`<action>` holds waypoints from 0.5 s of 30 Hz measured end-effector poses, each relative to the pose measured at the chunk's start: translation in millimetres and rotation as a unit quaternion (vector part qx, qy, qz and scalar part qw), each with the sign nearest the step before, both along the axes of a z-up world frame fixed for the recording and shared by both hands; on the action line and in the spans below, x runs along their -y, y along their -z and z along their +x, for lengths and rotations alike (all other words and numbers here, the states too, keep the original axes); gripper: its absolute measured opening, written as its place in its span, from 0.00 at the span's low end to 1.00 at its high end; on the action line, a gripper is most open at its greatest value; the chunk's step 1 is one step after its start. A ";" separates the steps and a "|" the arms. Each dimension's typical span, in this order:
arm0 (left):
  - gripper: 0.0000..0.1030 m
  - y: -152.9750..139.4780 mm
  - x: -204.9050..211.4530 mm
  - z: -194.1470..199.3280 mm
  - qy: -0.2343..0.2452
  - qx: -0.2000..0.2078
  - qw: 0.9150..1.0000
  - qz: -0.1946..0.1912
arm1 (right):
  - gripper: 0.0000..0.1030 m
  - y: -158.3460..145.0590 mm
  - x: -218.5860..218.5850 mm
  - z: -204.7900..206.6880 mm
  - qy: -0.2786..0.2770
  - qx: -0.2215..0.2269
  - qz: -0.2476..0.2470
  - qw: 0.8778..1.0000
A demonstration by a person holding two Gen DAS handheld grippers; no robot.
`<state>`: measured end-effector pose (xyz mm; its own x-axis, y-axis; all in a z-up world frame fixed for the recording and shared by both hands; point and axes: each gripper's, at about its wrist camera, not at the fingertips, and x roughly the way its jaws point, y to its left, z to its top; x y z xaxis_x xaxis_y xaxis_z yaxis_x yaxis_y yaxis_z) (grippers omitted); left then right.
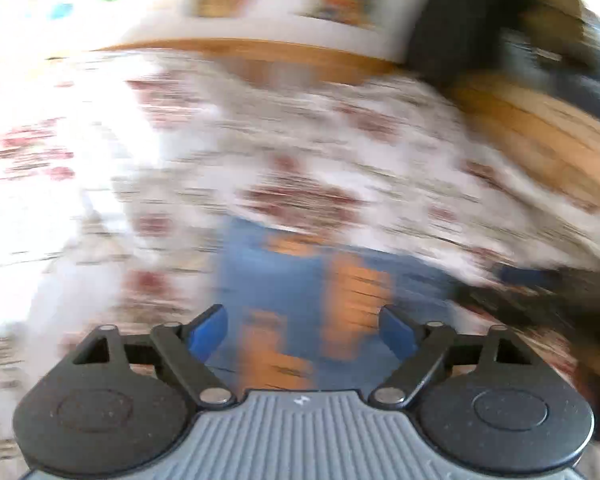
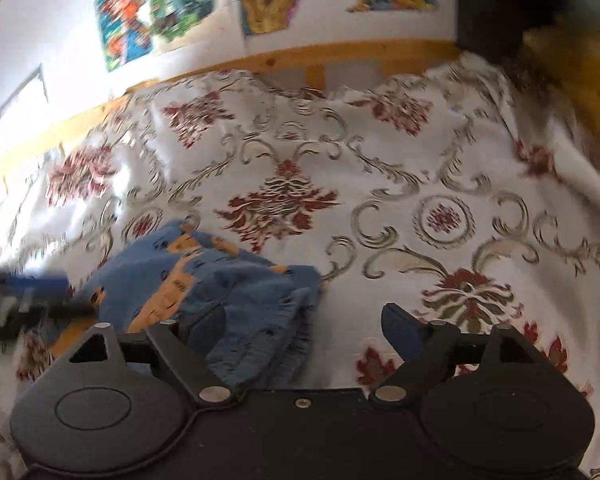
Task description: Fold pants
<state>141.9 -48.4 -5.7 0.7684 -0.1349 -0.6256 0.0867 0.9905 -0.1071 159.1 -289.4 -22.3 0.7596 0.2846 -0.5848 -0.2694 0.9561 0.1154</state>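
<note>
Pants (image 2: 204, 292) lie in a rumpled blue-and-orange heap on the bed (image 2: 440, 152), toward its near left part, on a floral coverlet. They look light, soft and limp, so I judge they will sag unless taken at a hem or the waistband; which edge is which I cannot tell. The right gripper (image 2: 304, 330) hovers just beside the heap, fingers spread and empty. The left gripper (image 1: 302, 330), heavily blurred, hangs over the pants, fingers also spread. No readable writing shows anywhere.
</note>
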 end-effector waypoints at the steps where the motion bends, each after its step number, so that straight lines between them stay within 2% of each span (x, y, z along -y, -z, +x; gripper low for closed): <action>1: 0.85 4.4 -8.4 4.8 -0.030 -0.008 0.999 0.012 | 0.85 0.4 -6.9 -2.9 0.000 0.004 -0.018 1.000; 3: 0.84 17.5 -23.0 10.8 -0.053 -0.025 0.998 0.019 | 0.85 6.7 -21.4 -9.5 0.002 -0.004 -0.062 0.998; 5: 0.85 33.1 -34.9 8.8 -0.056 -0.047 0.997 0.020 | 0.85 16.5 -27.9 -16.0 0.009 -0.022 -0.103 0.994; 9: 0.90 53.1 -57.8 -5.4 -0.050 -0.047 0.997 -0.021 | 0.93 18.9 -20.2 -26.9 0.024 -0.047 -0.102 0.993; 12: 0.91 50.9 -61.6 -9.9 -0.033 -0.046 0.998 -0.007 | 0.93 17.1 -11.7 -36.1 0.031 -0.056 -0.083 0.994; 13: 0.91 47.6 -61.8 -12.0 -0.030 -0.047 0.998 -0.005 | 0.93 13.8 -9.1 -40.6 0.041 -0.054 -0.077 0.995; 15: 0.91 36.7 -65.3 -14.0 -0.026 -0.041 0.999 -0.005 | 0.93 4.6 -4.6 -50.3 0.058 -0.016 -0.075 0.995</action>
